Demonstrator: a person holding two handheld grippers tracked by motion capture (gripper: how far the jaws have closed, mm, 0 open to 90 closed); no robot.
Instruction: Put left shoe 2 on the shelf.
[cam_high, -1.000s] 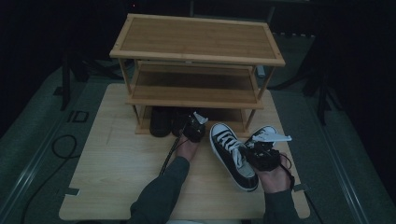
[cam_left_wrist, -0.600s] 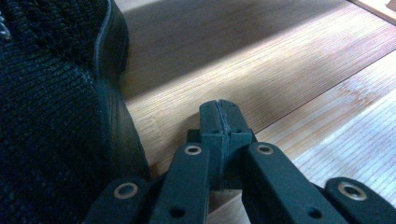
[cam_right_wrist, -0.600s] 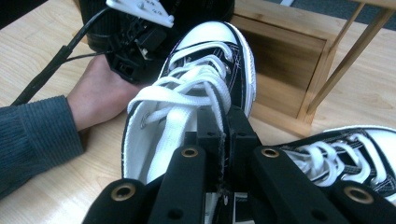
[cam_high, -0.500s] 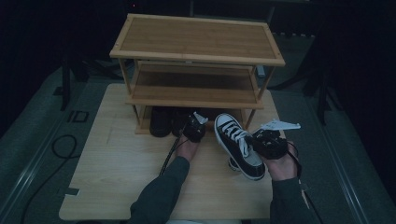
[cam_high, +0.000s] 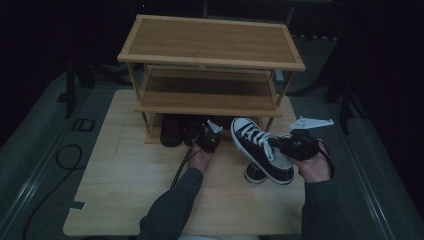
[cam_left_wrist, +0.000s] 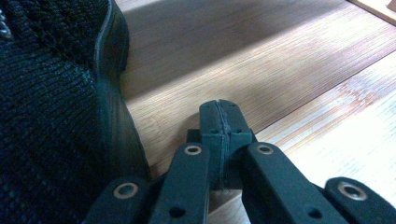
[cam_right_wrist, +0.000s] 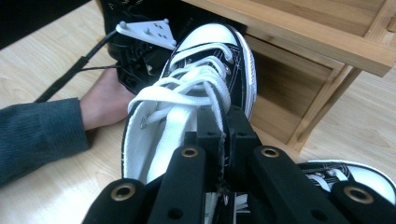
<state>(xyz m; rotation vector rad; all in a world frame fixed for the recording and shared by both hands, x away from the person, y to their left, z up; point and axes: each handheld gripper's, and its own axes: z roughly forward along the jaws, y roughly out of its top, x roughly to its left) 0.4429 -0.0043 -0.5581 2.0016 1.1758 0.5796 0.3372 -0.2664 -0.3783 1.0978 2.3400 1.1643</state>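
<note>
Near the middle right of the high view, the right gripper (cam_high: 286, 146) is clenched on the side wall of a black-and-white sneaker (cam_high: 260, 148), carrying it toe toward the wooden shoe rack (cam_high: 210, 45); in the right gripper view the jaws pinch the canvas rim beside the white laces (cam_right_wrist: 187, 100). A second sneaker (cam_high: 255, 173) of the same kind lies on the table (cam_high: 125, 190) just under the lifted one, at the lower right of the right gripper view. The left gripper (cam_high: 206, 136) rests at the foot of the rack with its jaws pressed together on nothing, just beside a dark knit shoe (cam_left_wrist: 51, 107) that sits at the left of the left gripper view. The sneaker looks light, with a stiff rubber sole and toe cap but soft canvas sides, so a pinch on the rim will likely let it sag and swing; the heel or the stiffened eyelet strip seems the firmer place to hold.
</note>
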